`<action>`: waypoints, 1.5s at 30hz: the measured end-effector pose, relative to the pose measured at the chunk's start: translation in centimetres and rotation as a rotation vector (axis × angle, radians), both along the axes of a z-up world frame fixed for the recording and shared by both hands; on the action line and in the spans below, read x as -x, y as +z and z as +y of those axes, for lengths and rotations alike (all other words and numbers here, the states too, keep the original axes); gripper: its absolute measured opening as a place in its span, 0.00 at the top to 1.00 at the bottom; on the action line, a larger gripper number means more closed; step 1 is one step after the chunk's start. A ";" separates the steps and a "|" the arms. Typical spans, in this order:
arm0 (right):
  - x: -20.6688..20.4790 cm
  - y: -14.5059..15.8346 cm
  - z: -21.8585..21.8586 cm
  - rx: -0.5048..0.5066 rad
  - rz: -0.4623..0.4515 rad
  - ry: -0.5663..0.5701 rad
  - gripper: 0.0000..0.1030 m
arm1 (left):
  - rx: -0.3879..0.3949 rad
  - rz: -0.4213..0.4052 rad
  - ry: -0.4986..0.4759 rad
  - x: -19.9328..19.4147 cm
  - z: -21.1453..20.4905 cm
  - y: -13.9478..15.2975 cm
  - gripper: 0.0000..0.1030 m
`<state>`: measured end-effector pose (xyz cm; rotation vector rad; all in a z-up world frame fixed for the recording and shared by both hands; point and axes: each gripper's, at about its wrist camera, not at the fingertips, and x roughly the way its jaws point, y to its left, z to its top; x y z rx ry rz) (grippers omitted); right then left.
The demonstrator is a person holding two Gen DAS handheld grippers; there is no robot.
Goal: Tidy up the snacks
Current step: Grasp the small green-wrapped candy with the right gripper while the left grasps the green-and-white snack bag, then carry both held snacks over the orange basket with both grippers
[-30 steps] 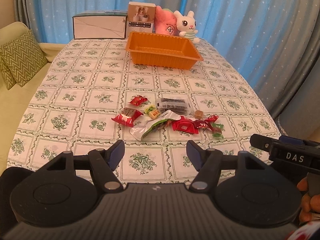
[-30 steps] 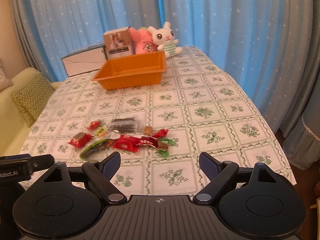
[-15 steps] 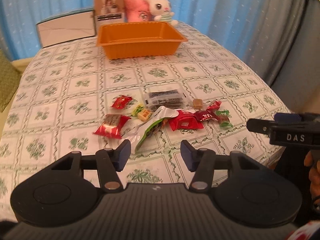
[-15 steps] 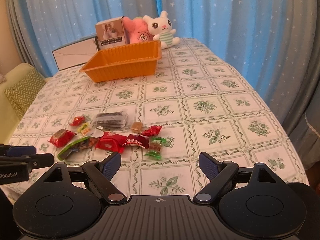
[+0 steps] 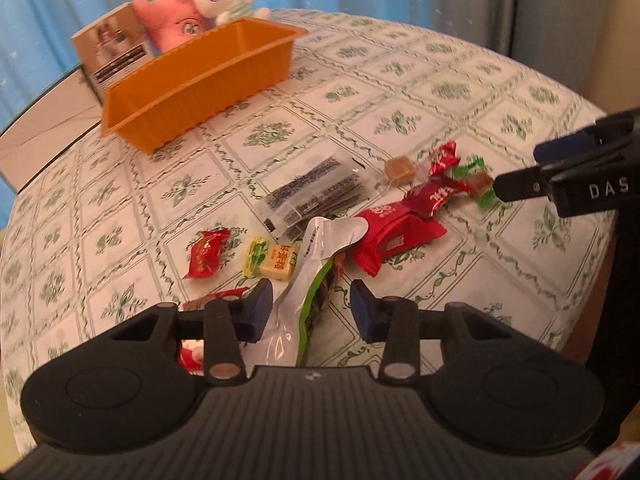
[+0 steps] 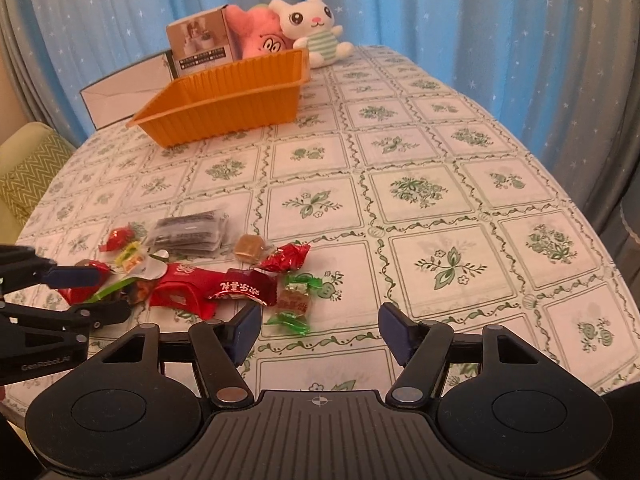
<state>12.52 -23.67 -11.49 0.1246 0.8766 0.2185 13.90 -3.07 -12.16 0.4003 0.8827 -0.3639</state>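
A desk [image 6: 420, 128] under a white cloth printed with green floral squares carries everything, with blue star-dotted curtains [image 6: 460, 8] behind it. At its far end stands an orange plastic tray [image 6: 224, 108], with a white box [image 6: 124, 92], a brown carton [image 6: 200, 46], a pink plush [image 6: 260, 38] and a white bunny plush [image 6: 316, 26] close behind it. The left tool [image 5: 312, 308] hangs low over the near part of the snack pile, its blue-padded fingers spread apart on either side of a silver-and-green pouch [image 5: 316, 256] and grasping nothing. The right tool [image 6: 320, 330] hovers just short of the pile's right end, fingers also parted and unloaded, a green-wrapped candy [image 6: 294, 304] lying just ahead of its left finger. The snacks lie loose on the cloth near the front edge, well apart from the tray: a clear packet of dark strips [image 6: 190, 232], a large red packet [image 6: 180, 290], a red wrapper with white characters [image 6: 244, 288], a red foil candy [image 6: 286, 256], a small red candy [image 5: 206, 252], a yellow-green cube sweet [image 5: 272, 262] and a brown caramel [image 6: 248, 246].
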 end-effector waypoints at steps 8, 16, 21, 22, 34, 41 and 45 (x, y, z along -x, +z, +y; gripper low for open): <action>-1.1 -1.1 0.8 0.013 0.003 0.018 0.40 | -0.075 0.023 -0.068 -0.8 -0.5 -0.9 0.75; -1.8 -1.7 1.5 0.028 -0.009 0.035 0.55 | 0.120 0.116 0.131 -0.9 1.1 0.0 0.79; -1.3 -1.8 2.6 0.112 -0.023 0.077 0.60 | 0.183 0.134 0.227 -0.3 1.3 0.1 0.79; -1.2 -1.9 2.7 0.126 -0.028 0.085 0.61 | 0.179 0.129 0.228 -0.2 1.2 0.0 0.79; -0.2 -1.1 2.5 0.125 -0.055 0.078 0.76 | 0.241 0.091 0.273 0.4 1.8 0.2 0.81; 0.7 0.2 2.5 0.117 -0.100 0.063 0.76 | 0.306 0.065 0.339 1.6 3.2 1.6 0.81; 0.9 1.2 2.7 0.102 -0.127 0.060 0.76 | 0.325 0.037 0.353 1.7 3.6 2.9 0.81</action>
